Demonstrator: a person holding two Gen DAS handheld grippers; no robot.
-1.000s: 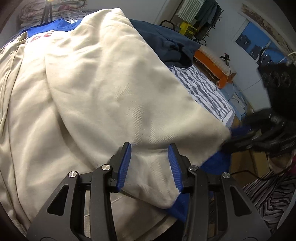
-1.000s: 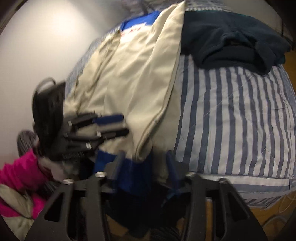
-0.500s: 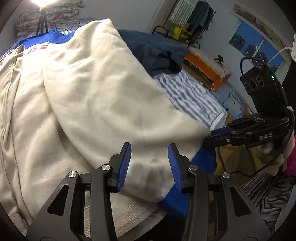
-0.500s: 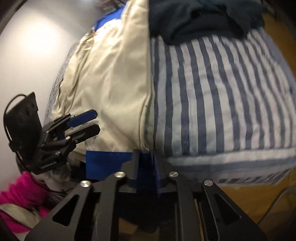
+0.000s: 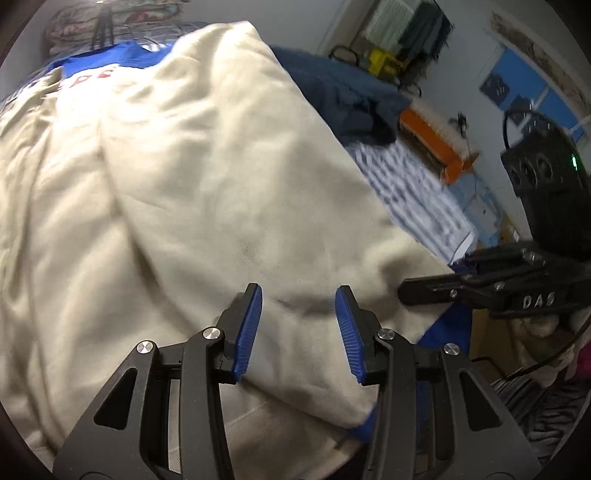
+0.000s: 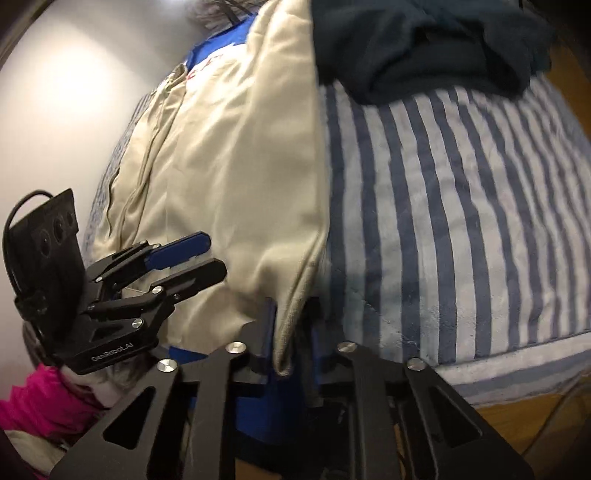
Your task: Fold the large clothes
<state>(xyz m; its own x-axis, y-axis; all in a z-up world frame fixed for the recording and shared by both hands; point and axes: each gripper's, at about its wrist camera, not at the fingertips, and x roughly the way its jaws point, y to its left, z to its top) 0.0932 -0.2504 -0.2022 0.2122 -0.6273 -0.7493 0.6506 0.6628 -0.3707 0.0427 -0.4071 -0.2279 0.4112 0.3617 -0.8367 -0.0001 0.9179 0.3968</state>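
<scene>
A large cream jacket point(image 5: 184, 184) with a blue hem band point(image 5: 439, 328) lies spread on the bed, one side folded over. My left gripper point(image 5: 298, 295) hovers open over the folded edge near the hem, and the cloth runs loose under its blue pads. In the right wrist view the left gripper point(image 6: 214, 254) shows a clear gap between its fingers. My right gripper point(image 6: 291, 306) is closing its jaws on the jacket's point(image 6: 229, 166) bottom corner, with cream cloth and the blue band point(image 6: 266, 406) pinched between them. The right gripper point(image 5: 404, 291) reaches in from the right.
A crumpled navy garment point(image 6: 424, 48) lies further back on the blue-and-white striped bed cover point(image 6: 461, 221). The bed's front edge drops to a wooden floor point(image 6: 535, 398). A pink sleeve point(image 6: 33, 402) is behind the left gripper. A clothes rack point(image 5: 406, 22) stands by the far wall.
My right gripper has narrowed from wide jaws around the blue hem to a pinch on the cream corner, and has come nearer the left gripper. The left gripper has stayed put.
</scene>
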